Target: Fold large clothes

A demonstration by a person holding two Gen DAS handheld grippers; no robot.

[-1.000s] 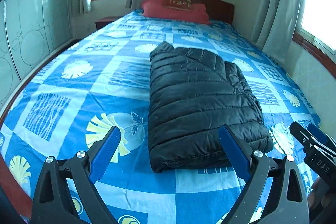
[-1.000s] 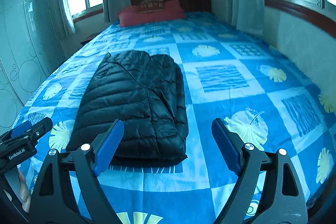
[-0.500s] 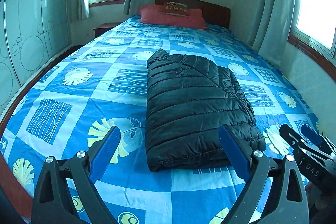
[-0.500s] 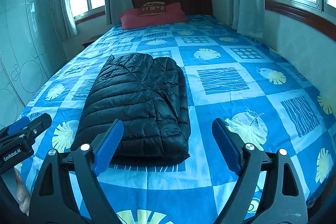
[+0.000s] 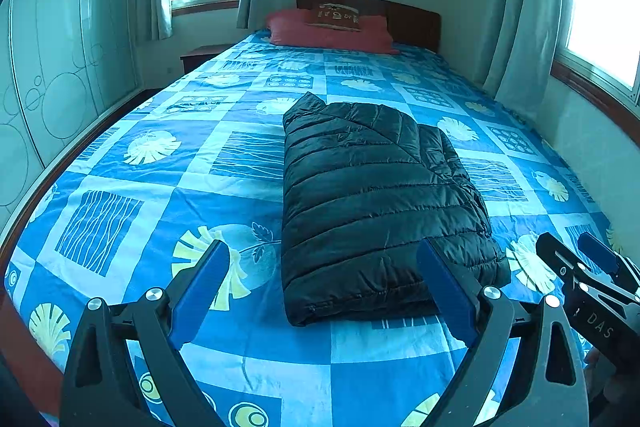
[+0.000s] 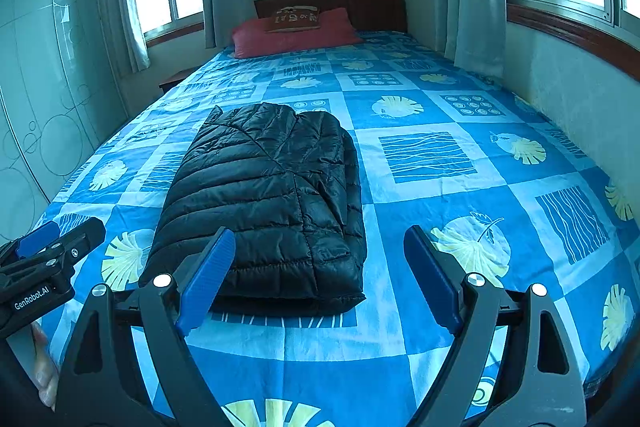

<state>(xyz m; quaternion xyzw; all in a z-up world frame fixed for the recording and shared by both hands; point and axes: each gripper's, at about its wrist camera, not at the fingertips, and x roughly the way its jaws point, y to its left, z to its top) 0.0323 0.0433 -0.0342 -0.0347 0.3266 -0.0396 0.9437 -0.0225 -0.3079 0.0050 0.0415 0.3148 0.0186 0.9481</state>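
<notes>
Ahead of the spread, empty left claw (image 5: 322, 289), the black puffer jacket (image 5: 376, 203) is lying folded on the bed (image 5: 132, 187), just beyond its tips. Beyond the right claw (image 6: 316, 275), likewise gaping and empty, the jacket is sitting slightly left; any tidying pinch should probably be taking the near hem squarely.

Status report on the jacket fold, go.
Left gripper open, empty. Right gripper open, empty. Black puffer jacket folded on the bed, untouched. Nothing in the way.

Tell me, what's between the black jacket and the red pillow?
Only bare blue bedspread lies between the jacket and the pillow; both wrist views show it.
</notes>
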